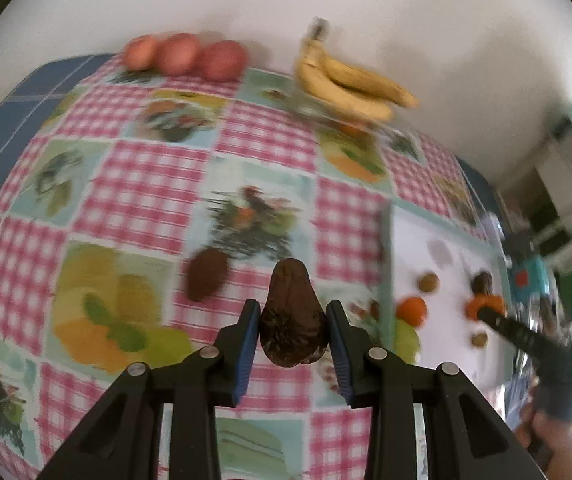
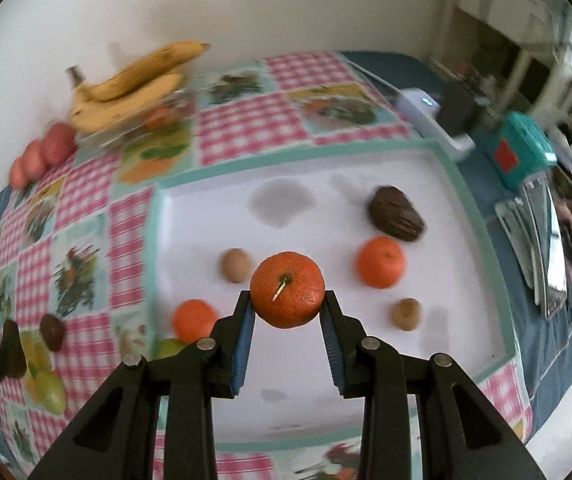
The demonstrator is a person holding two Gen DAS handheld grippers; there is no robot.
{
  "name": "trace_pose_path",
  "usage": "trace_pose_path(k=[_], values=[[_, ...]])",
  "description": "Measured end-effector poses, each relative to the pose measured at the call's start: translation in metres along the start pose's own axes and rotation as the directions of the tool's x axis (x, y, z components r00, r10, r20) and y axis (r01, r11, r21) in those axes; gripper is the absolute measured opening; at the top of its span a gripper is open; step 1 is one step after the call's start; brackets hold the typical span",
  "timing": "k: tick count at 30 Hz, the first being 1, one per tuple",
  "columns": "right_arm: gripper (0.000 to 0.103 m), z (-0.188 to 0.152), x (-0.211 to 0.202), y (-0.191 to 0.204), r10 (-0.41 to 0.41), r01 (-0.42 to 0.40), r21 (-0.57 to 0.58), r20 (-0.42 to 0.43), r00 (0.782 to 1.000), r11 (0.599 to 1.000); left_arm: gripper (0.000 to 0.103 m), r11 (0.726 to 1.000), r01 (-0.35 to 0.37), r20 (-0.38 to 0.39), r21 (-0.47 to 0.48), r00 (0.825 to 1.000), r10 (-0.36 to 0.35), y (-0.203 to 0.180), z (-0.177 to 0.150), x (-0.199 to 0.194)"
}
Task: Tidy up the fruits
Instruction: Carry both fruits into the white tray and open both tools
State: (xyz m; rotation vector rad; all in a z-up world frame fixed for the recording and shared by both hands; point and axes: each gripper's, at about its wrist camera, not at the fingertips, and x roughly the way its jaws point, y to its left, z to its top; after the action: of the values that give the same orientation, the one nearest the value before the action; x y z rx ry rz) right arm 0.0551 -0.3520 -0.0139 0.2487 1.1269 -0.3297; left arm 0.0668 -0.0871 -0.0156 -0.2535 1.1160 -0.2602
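Left gripper point(image 1: 293, 334): clenched on an avocado point(image 1: 292, 320), over the tablecloth point(image 1: 133, 184).
Right gripper point(image 2: 288, 312): clenched on a tangerine point(image 2: 288, 294), over the white tray point(image 2: 406, 360).
Left view only: avocado's grip.
Right view only: tray's whole contents.

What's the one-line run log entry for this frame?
left gripper: shut on avocado | right gripper: shut on mandarin | tray: two mandarins, two kiwis, one avocado

left wrist: above tablecloth point(image 1: 133, 176) | right wrist: above tray point(image 2: 366, 168) (both steeply downward)
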Motion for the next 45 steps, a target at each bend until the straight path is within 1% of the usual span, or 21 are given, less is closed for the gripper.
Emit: trace_pose_path(k=[5, 8, 12, 14, 18, 21, 22, 24, 30, 33, 45], values=[[0.035, 0.001, 0.001, -0.031, -0.045, 0.045, 0.073, -0.001, 0.999, 0.996, 0.036, 0.994, 0.032, -0.042, 0.107, 0.999, -0.028, -0.042, -0.017, 0.013], [0.035, -0.001, 0.0, -0.046, -0.048, 0.048, 0.11, -0.001, 0.999, 0.993, 0.036, 0.983, 0.061, -0.073, 0.175, 0.996, -0.049, -0.07, -0.031, 0.024], [0.035, -0.002, -0.001, -0.061, -0.045, 0.044, 0.146, 0.002, 0.999, 0.988, 0.036, 0.953, 0.086, -0.095, 0.289, 0.994, -0.061, -0.108, -0.051, 0.036], [0.035, -0.003, -0.004, -0.069, -0.05, 0.049, 0.168, 0.006, 0.999, 0.985, 0.036, 0.94, 0.093, -0.098, 0.327, 0.993, -0.064, -0.12, -0.057, 0.04], [0.035, -0.005, -0.006, -0.085, -0.055, 0.051, 0.199, 0.013, 0.998, 0.979, 0.036, 0.923, 0.09, -0.097, 0.373, 0.994, -0.058, -0.131, -0.062, 0.048], [0.035, -0.008, -0.006, -0.098, -0.065, 0.062, 0.227, 0.008, 0.998, 0.972, 0.036, 0.917, 0.081, -0.109, 0.391, 0.993, -0.042, -0.133, -0.067, 0.056], [0.035, -0.009, -0.004, -0.102, -0.069, 0.066, 0.237, 0.005, 0.998, 0.969, 0.036, 0.913, 0.091, -0.108, 0.397, 0.993, -0.051, -0.135, -0.069, 0.056], [0.035, -0.011, -0.002, -0.11, -0.076, 0.075, 0.259, -0.007, 0.997, 0.963, 0.036, 0.905, 0.086, -0.11, 0.417, 0.993, -0.044, -0.139, -0.072, 0.058], [0.035, -0.017, 0.01, -0.119, -0.089, 0.1, 0.28, -0.05, 0.995, 0.955, 0.036, 0.893, 0.094, -0.126, 0.44, 0.991, -0.042, -0.145, -0.077, 0.062], [0.035, -0.02, 0.015, -0.119, -0.09, 0.105, 0.279, -0.065, 0.994, 0.954, 0.036, 0.892, 0.096, -0.148, 0.441, 0.988, -0.034, -0.146, -0.08, 0.067], [0.035, -0.025, 0.033, -0.122, -0.077, 0.109, 0.288, -0.12, 0.99, 0.951, 0.036, 0.888, 0.092, -0.159, 0.45, 0.987, -0.022, -0.149, -0.081, 0.075]])
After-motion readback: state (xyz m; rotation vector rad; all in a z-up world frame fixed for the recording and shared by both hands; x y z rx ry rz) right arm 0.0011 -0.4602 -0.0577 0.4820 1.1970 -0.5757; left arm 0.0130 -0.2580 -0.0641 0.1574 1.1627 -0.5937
